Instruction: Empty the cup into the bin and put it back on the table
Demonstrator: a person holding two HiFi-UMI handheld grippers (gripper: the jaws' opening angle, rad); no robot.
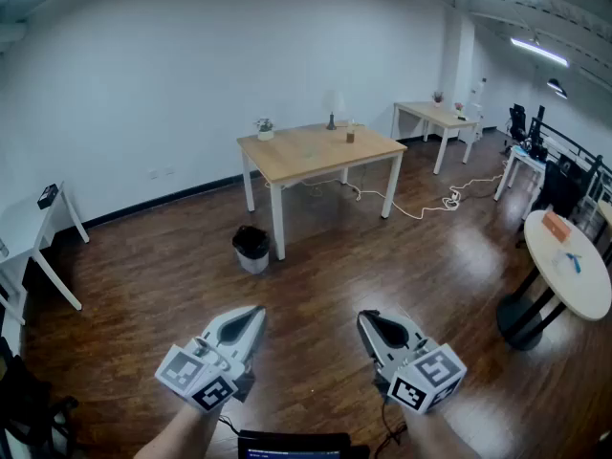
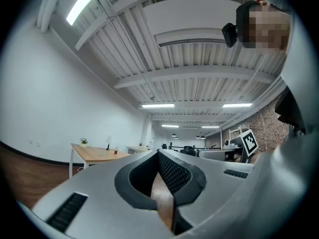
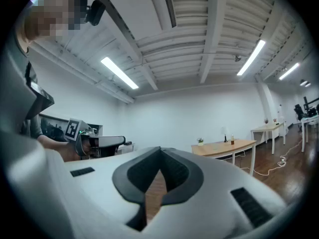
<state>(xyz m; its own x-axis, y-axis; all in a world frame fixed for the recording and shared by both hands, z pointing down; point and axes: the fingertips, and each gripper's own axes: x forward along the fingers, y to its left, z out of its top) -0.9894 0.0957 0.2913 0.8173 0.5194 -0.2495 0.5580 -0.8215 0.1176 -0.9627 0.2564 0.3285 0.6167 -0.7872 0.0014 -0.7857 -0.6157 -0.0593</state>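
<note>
— Where's the cup (image 1: 350, 135)?
— On the wooden table (image 1: 316, 156), near its far edge, well ahead of both grippers.
— And the jaws?
— The left gripper (image 1: 256, 310) and right gripper (image 1: 363, 316) are each pressed together, nothing between them.
— Room to move?
— Bare floor runs from the tips to the bin (image 1: 251, 249), ahead of the left gripper by the table's near leg. A white cable (image 1: 421, 208) lies ahead-right; a round table (image 1: 574, 275) stands far right.
</note>
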